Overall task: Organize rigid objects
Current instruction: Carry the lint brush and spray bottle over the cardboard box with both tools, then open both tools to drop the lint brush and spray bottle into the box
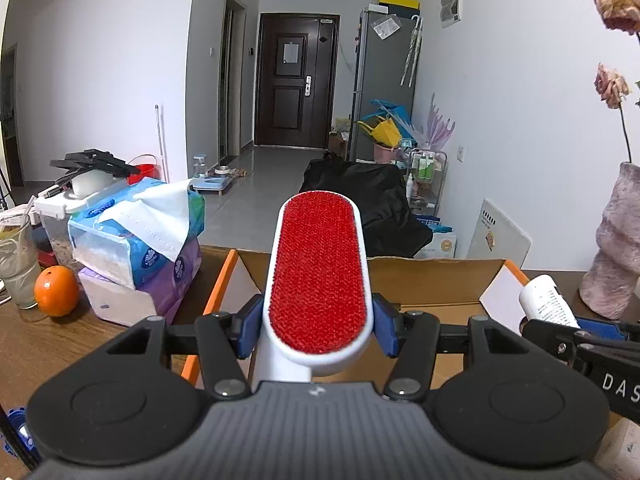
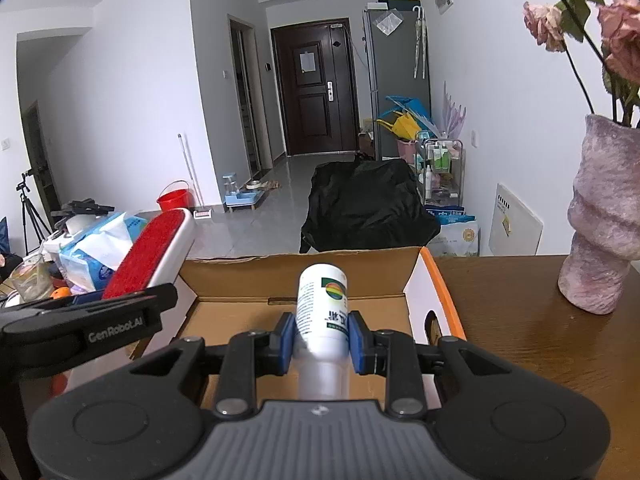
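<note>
Both loads hang over the open cardboard box (image 2: 344,276). The left gripper (image 1: 318,330) has its jaws clamped on the red lint brush (image 1: 318,260), the right gripper (image 2: 320,340) on the white bottle (image 2: 322,308), seemingly for dropping inside.
</note>
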The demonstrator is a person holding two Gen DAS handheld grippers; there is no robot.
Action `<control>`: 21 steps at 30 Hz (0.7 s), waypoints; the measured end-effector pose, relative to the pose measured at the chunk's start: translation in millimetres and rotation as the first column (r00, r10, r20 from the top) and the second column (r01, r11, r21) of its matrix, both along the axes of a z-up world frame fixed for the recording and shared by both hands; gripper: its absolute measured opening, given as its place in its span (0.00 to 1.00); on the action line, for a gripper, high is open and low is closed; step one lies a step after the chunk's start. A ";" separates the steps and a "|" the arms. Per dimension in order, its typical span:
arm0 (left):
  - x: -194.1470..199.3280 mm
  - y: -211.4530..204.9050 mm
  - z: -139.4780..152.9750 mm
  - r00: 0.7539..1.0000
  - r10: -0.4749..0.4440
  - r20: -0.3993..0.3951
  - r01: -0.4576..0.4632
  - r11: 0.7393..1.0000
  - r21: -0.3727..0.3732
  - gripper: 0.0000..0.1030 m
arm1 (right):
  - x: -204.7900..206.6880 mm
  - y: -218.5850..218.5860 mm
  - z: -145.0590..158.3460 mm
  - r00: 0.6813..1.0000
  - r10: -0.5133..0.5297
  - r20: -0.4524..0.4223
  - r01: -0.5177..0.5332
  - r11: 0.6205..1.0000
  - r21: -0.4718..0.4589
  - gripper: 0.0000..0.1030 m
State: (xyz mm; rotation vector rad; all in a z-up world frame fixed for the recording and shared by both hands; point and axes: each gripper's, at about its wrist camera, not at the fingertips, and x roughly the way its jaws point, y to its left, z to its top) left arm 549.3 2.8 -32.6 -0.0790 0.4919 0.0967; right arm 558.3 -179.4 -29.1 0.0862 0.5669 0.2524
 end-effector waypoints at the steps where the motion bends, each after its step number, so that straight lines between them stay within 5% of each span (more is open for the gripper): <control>1: 2.6 0.4 -1.4 1.000 0.001 -0.005 -0.001 1.000 0.001 0.55 | 2.0 0.1 -1.6 1.000 0.001 -0.002 -0.001 1.000 0.002 0.26; 21: 27.7 7.5 -16.7 0.998 -0.002 -0.065 0.003 1.000 0.009 0.57 | 24.7 7.3 -38.0 0.999 -0.004 -0.039 0.004 1.000 0.013 0.27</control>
